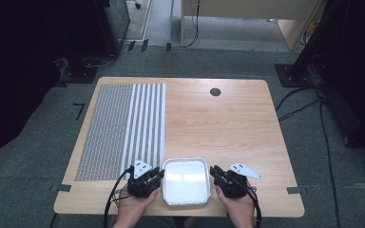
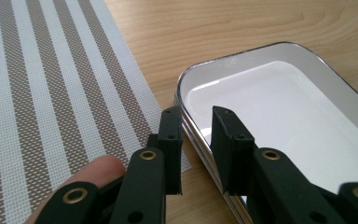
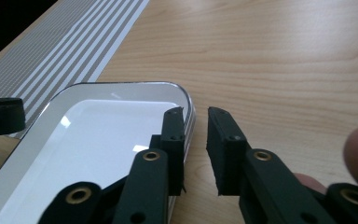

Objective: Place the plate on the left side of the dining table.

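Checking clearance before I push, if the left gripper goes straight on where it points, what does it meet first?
Probably the tray: the left gripper has its jaws open astride the near rim, so the rim wall should come first.

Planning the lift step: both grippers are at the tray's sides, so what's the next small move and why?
Probably close both grippers on the rim. The left gripper straddles the white tray at its left rim, the right gripper at its right rim, and both sets of jaws stand open, gripping nothing yet.
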Motion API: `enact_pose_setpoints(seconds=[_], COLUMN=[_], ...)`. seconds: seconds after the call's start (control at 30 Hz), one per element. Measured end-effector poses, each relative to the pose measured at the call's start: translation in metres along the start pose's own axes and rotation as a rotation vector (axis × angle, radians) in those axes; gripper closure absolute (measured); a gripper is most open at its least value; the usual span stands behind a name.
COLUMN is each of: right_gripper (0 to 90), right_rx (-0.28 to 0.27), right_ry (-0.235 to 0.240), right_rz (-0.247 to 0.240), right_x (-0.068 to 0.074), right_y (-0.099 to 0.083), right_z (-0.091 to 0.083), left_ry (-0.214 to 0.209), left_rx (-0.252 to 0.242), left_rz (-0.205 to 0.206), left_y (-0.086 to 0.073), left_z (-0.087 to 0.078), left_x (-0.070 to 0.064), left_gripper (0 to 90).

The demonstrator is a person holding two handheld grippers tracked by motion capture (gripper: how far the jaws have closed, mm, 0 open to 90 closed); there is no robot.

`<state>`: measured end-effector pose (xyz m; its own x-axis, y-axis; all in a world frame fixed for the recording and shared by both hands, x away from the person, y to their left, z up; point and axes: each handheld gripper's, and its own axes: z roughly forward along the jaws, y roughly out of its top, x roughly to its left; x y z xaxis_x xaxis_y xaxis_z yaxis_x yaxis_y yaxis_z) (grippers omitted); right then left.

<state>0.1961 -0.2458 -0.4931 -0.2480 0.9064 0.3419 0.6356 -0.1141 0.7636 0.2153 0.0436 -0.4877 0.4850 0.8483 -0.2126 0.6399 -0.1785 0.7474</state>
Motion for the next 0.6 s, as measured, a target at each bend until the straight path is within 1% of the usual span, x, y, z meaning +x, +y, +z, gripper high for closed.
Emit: enact_pose_setpoints(seconds=[0.07,0.13,0.17,0.2,0.33,0.4,0.5,0.57,0.6], right_gripper=[81.3,81.8,81.7,81.7,82.9,83.2,84.0,84.9,84.8], right_rx=[0.012,0.021,0.032,0.032,0.067,0.088,0.092,0.080,0.085], right_ry=[0.016,0.036,0.052,0.052,0.073,0.089,0.092,0.097,0.106], right_rz=[0.011,0.037,0.060,0.060,0.097,0.113,0.136,0.167,0.182], right_x=[-0.0004,-0.0007,-0.0012,-0.0012,-0.0032,-0.0031,-0.0039,-0.0062,-0.0069], right_y=[-0.0007,-0.0008,-0.0015,-0.0015,-0.0042,-0.0051,-0.0052,-0.0048,-0.0045], right_z=[0.0002,-0.0004,0.0002,0.0002,0.0042,0.0058,0.0064,0.0055,0.0055], left_ry=[-0.008,-0.022,-0.023,-0.014,-0.022,-0.017,-0.019,-0.019,-0.018], left_rx=[0.009,0.022,0.027,0.028,0.028,0.026,0.024,0.022,0.022], left_rz=[0.005,0.013,0.019,0.024,0.022,0.023,0.021,0.021,0.023], left_y=[-0.0009,-0.0021,-0.0030,-0.0039,-0.0050,-0.0049,-0.0047,-0.0047,-0.0047], left_z=[0.0015,0.0034,0.0043,0.0049,0.0045,0.0048,0.0056,0.0061,0.0063], left_x=[-0.0009,-0.0019,-0.0026,-0.0033,-0.0026,-0.0030,-0.0028,-0.0030,-0.0034], left_gripper=[76.8,78.8,79.2,79.2,79.3,79.5,79.4,79.4,79.4])
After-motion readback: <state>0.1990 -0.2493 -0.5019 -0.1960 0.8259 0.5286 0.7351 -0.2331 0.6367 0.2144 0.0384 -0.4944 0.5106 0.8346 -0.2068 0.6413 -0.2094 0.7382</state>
